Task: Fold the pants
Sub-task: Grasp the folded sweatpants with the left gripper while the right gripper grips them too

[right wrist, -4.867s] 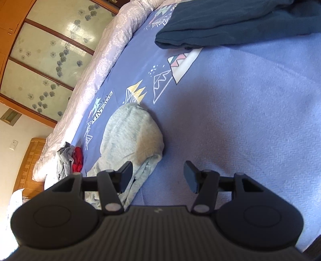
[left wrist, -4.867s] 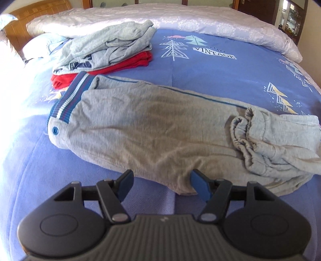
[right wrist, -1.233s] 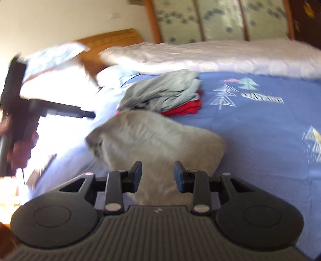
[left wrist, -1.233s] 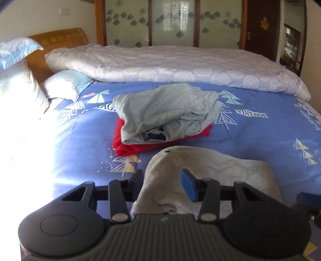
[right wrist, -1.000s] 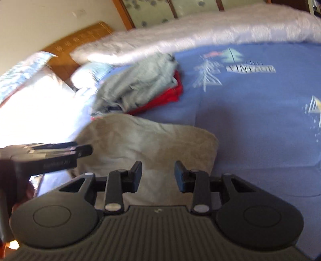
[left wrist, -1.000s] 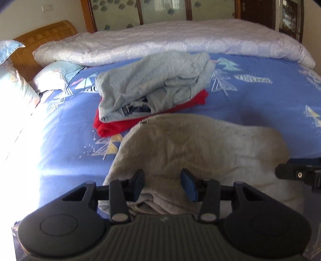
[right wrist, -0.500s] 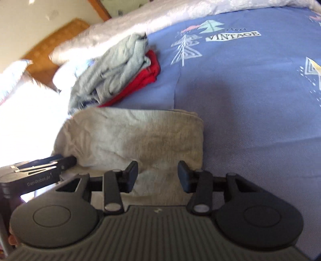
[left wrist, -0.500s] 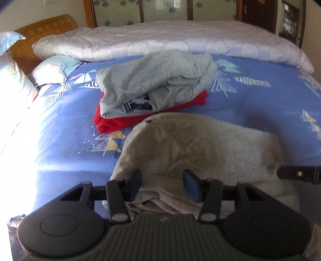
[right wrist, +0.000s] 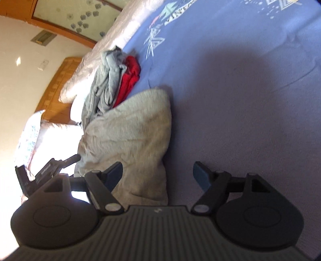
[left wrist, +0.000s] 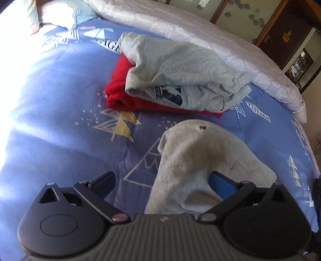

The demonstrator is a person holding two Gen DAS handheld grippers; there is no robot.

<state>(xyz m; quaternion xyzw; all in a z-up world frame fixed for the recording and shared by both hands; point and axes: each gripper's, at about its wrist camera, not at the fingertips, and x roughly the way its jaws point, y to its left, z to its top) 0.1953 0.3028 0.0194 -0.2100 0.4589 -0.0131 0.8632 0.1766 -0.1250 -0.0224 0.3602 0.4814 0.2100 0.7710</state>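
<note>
This is a bedroom in a home. A wide bed fills both views, spread with a blue sheet (left wrist: pixel 60 104) printed with triangular trees and the word "VINTAGE". A pale quilted duvet (left wrist: pixel 210 38) lies rolled along its far side, toward 12 o'clock in the left wrist view, with pillows (left wrist: pixel 66 10) at 11 o'clock. A wooden headboard (right wrist: pixel 58 84) stands against a cream wall at 10 o'clock in the right wrist view. Frosted glass panels (right wrist: pixel 76 14) in wooden frames stand beyond the duvet. Folded grey and red clothes (left wrist: pixel 172 80) are stacked on the sheet.
</note>
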